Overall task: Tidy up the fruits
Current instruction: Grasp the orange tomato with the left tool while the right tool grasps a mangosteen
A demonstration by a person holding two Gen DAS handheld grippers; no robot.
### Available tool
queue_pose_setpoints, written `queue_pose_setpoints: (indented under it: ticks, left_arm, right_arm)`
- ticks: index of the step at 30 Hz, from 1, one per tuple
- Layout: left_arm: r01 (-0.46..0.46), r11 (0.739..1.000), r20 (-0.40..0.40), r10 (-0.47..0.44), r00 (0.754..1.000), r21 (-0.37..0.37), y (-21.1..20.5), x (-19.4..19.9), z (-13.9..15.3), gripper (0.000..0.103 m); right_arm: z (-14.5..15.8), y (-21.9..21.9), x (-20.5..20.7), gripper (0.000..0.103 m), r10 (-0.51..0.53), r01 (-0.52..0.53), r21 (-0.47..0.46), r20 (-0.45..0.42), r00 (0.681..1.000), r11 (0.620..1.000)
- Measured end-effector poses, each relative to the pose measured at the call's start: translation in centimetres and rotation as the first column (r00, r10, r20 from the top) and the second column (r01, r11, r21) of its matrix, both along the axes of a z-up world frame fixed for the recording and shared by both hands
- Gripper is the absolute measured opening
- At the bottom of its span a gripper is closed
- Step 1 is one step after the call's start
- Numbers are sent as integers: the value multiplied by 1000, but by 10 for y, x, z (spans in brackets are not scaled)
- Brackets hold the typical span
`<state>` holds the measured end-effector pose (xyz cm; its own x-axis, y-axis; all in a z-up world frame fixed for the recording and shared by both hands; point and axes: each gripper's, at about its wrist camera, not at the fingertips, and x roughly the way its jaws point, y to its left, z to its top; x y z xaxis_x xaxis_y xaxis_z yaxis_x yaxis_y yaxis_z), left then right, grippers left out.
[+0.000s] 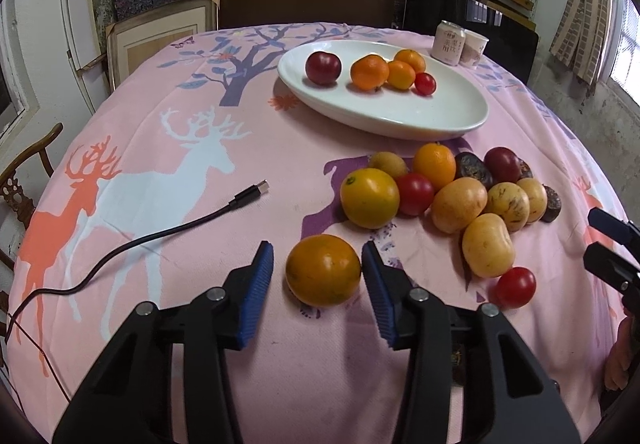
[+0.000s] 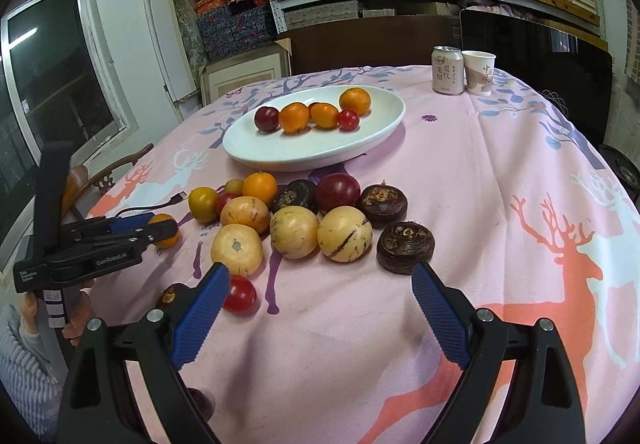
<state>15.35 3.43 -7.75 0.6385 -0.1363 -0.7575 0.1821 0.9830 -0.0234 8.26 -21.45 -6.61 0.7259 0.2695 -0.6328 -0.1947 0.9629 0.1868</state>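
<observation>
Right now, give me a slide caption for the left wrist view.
Left gripper open around an orange on the deer-print tablecloth, white oval plate of fruit beyond.

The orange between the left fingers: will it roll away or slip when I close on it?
The orange is round and sits free on the cloth, so an off-centre touch would probably roll it. The left gripper stands open with the fruit centred, favouring an even squeeze. The ribbed fingers should hold the smooth peel.
</observation>
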Motion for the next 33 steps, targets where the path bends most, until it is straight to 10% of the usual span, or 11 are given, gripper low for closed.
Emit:
queue_pose_setpoints:
  ticks: [16, 25, 33]
  left_arm:
    - [-29, 999, 25, 30, 999, -46, 13, -5, 6, 38]
    - [-30, 998, 20, 31, 999, -61, 16, -6, 8, 38]
    - [7, 997, 3, -7, 1000, -77, 9, -3, 12, 38]
  right_arm:
    - [-7, 73, -69, 89, 210, -216, -182, -52, 976, 959]
    - [-27, 90, -72, 32, 235, -260, -205, -139, 962, 944]
    - [-7, 82, -70, 32, 258, -271, -178, -93, 962, 946]
